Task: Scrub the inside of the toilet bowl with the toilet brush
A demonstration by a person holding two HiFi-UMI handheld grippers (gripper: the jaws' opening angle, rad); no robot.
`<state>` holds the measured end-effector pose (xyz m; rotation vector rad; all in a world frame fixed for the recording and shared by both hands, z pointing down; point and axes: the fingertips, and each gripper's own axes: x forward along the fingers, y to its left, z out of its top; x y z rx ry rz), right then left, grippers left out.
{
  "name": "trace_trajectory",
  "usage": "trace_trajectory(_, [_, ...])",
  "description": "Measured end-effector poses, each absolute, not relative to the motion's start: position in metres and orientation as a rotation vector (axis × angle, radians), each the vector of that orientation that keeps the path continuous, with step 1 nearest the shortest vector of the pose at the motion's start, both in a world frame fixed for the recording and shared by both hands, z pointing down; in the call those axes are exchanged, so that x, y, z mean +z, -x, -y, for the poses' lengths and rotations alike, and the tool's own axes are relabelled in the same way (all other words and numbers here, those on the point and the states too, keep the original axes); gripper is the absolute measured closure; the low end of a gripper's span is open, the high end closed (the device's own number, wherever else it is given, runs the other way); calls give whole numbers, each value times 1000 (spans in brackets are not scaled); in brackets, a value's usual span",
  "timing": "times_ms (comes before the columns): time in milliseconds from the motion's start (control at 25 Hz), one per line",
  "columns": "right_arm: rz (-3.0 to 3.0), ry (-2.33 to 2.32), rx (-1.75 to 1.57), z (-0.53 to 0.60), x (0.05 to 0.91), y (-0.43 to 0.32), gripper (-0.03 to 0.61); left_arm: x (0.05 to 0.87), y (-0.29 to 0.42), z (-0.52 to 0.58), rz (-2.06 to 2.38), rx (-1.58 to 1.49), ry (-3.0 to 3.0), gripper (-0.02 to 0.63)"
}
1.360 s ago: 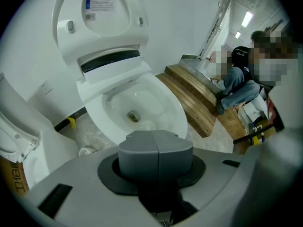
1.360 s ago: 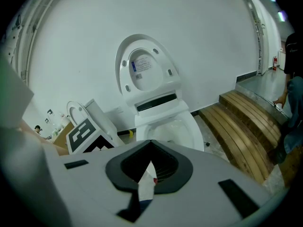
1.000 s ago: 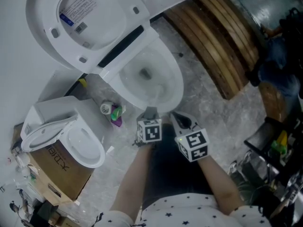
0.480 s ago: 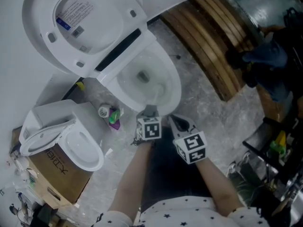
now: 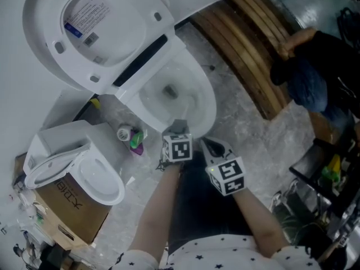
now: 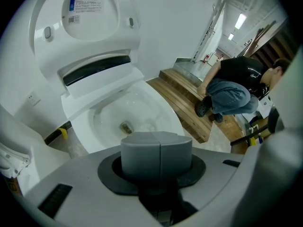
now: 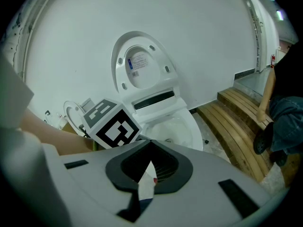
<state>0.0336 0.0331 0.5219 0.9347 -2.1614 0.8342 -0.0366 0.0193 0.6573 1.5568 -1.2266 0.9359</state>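
Observation:
The white toilet stands with lid [image 5: 95,27] and seat raised, and its bowl [image 5: 191,114] holds a little water over the drain [image 5: 171,90]. No toilet brush shows in any view. My left gripper [image 5: 179,127] hovers just over the bowl's near rim, its grey pads [image 6: 142,157] pressed together with nothing between them. My right gripper [image 5: 212,145] hangs beside it to the right, a little further back from the bowl [image 7: 177,126]. Its dark jaws look closed, with a white scrap showing at their seam. The left gripper's marker cube [image 7: 111,122] fills part of the right gripper view.
A second toilet seat unit [image 5: 73,165] lies on a cardboard box [image 5: 76,210] at the left. Small bottles [image 5: 132,135] stand on the floor beside the toilet base. Curved wooden steps [image 5: 256,49] rise at the right, where a person [image 5: 312,66] is bent over. Clutter sits at the lower right [image 5: 326,179].
Both grippers have stayed almost in place by the bowl's near rim. The person at the right has bent further into view by the wooden steps.

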Motion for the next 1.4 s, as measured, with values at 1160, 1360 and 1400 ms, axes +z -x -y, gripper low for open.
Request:
trace_trajectory(1160, [2135, -926, 874, -25, 537, -34, 572, 656, 63, 53, 1323, 874, -1612, 460])
trace_trajectory(1360, [2138, -928, 860, -22, 540, -35, 572, 660, 68, 55, 1319, 881, -1593, 460])
trace_trajectory(1400, [2137, -926, 866, -22, 539, -35, 572, 663, 68, 51, 1308, 885, -1576, 460])
